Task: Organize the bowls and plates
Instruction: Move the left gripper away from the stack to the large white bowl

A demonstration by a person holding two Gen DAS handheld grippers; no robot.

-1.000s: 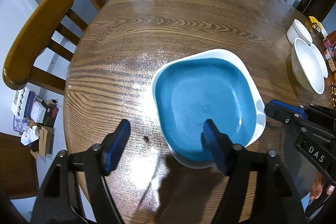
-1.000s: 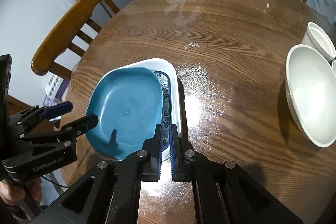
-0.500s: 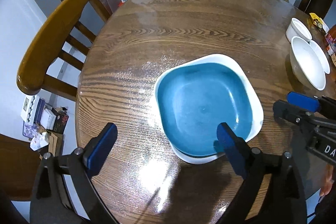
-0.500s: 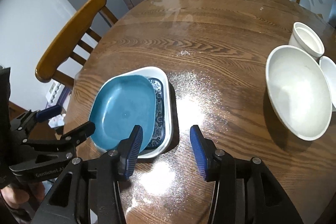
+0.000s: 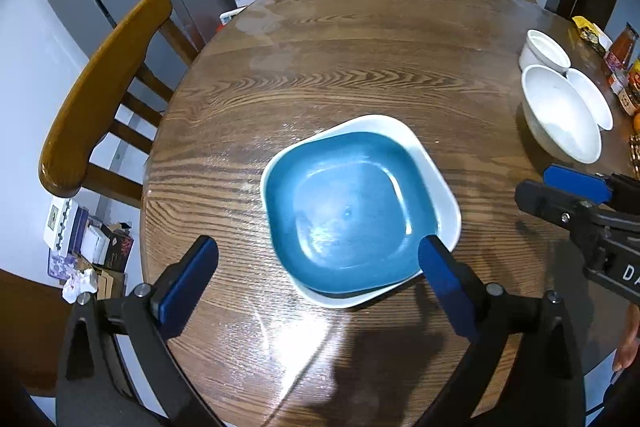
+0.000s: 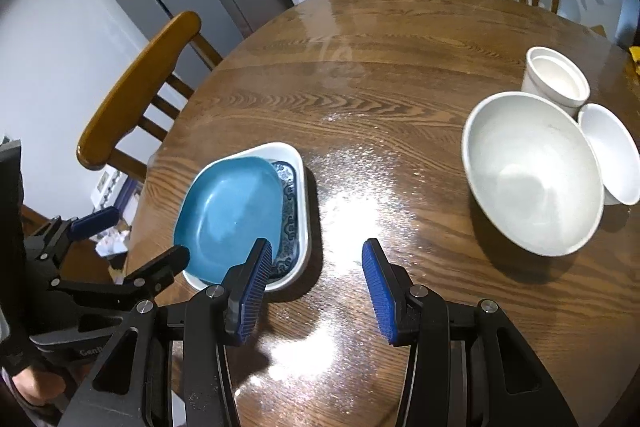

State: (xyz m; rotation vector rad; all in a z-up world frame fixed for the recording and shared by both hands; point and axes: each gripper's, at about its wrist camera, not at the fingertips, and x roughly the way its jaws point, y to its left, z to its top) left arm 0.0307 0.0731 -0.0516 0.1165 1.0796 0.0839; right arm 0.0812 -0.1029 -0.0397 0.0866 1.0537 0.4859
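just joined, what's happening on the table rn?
A person with a claw in each hand is sorting dishes on a round wooden table. The blue plate sits stacked in the white square dish. The left claw and the right claw are open and hold nothing. The large white bowl, small white bowl and white cup wait ungrouped on the right.

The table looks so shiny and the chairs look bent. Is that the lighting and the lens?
Yes: in the right wrist view a lamp glares white off the table, just beyond the right gripper; in the left wrist view the glare sits before the blue plate, and the chair curves from fisheye distortion.
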